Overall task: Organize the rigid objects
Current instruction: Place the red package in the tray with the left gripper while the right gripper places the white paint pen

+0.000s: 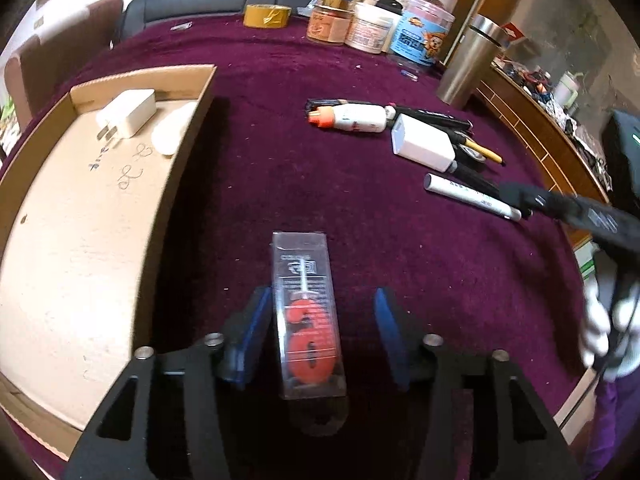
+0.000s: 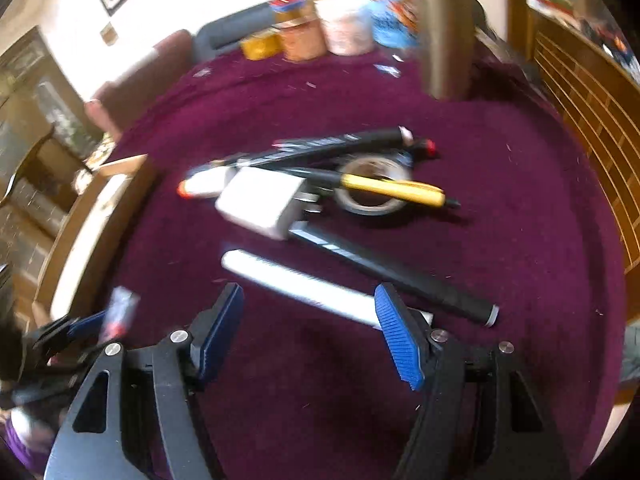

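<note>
A clear plastic case with a red number candle (image 1: 306, 312) stands on the purple cloth between the jaws of my left gripper (image 1: 322, 294). The left pad touches the case and the right pad stands apart from it, so the gripper is open. To its left lies a shallow cardboard box (image 1: 176, 184) holding a white charger (image 1: 128, 114) and a white oval piece (image 1: 172, 128). My right gripper (image 2: 310, 300) is open over a white marker (image 2: 296, 286), with nothing gripped. Beyond it lie a white charger (image 2: 264, 204), a black marker (image 2: 400, 276), a yellow pen (image 2: 400, 190) and a tape roll (image 2: 372, 192).
A glue bottle with an orange cap (image 1: 352, 118) lies among the pens. Several jars (image 1: 360, 20), a yellow tape roll (image 1: 266, 16) and a steel cylinder (image 1: 468, 64) stand at the back of the table. A wooden table edge (image 1: 532, 136) runs along the right. A gloved hand (image 1: 608, 328) holds the right gripper.
</note>
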### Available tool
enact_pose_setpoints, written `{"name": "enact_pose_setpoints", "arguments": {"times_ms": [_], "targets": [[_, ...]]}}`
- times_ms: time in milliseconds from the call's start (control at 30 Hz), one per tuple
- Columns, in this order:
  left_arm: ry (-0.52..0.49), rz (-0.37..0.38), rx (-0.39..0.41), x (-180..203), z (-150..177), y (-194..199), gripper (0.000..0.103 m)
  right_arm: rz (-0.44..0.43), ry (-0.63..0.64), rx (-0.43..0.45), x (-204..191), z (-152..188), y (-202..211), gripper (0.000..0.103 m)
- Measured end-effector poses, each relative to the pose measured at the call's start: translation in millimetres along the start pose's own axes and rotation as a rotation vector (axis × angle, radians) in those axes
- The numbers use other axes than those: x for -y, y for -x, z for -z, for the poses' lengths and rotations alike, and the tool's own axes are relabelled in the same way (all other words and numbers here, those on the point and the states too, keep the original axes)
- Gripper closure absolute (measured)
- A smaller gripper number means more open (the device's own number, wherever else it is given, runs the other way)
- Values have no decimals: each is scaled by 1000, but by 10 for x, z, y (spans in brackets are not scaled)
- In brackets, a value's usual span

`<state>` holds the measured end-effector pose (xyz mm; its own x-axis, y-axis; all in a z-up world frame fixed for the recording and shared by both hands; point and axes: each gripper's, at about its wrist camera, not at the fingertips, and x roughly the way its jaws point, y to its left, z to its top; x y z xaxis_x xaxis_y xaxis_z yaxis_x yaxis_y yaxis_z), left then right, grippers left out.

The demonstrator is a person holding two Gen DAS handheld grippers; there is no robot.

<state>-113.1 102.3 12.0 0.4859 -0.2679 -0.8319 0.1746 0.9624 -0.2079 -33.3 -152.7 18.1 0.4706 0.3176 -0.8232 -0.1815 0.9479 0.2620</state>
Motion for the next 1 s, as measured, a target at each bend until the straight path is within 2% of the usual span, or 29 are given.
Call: {"name": "enact_pose_setpoints", "arguments": {"times_ms": [33,67,133,267,300,367,433,567,600,633,667,700,733,767,833,933,1000], "targets": [[-10,-10,9,32,11,-8,49,-11,-13,-30,47,11,-80,32],[-21,-20,22,58,32,-8,48,-15,-6,-4,27,43,-48,33],[-34,-31,41,85,57,-15,46,-42,-19,-31,-30,95,-21,31],[-60,-40,71,123,101,-28,42,-190,-28,-135,-158,302,58,31],[-65,-37,76,128,106,-36,41,-198,-20,-146,-202,332,51,31],[-72,-31,89,153,120,-46,33,-168,9,-148,-292,391,80,32],[-85,-45,97,194,127,-69,30,-109,49,-124,-389,401,85,32],[-127,-94,85,279,132,-111,29,11,104,-89,-580,383,-32,32],[-144,-108,80,299,134,-121,31,37,112,-81,-621,381,-67,32],[-159,-136,82,317,143,-122,44,70,130,-63,-667,393,-78,33],[-178,-151,92,335,157,-107,67,106,151,-49,-714,407,-96,36],[-191,-126,95,337,164,-83,80,158,171,-29,-747,437,-89,41],[-190,-113,88,323,166,-68,80,200,189,-10,-781,465,-90,54],[-182,-94,81,298,164,-54,80,190,196,1,-798,478,-81,72],[-160,-67,79,235,174,-12,80,184,191,-2,-777,495,-43,91],[-105,5,100,107,182,145,80,143,152,-3,-711,501,8,91],[-77,30,144,5,175,338,80,53,113,7,-679,489,132,91]]}}
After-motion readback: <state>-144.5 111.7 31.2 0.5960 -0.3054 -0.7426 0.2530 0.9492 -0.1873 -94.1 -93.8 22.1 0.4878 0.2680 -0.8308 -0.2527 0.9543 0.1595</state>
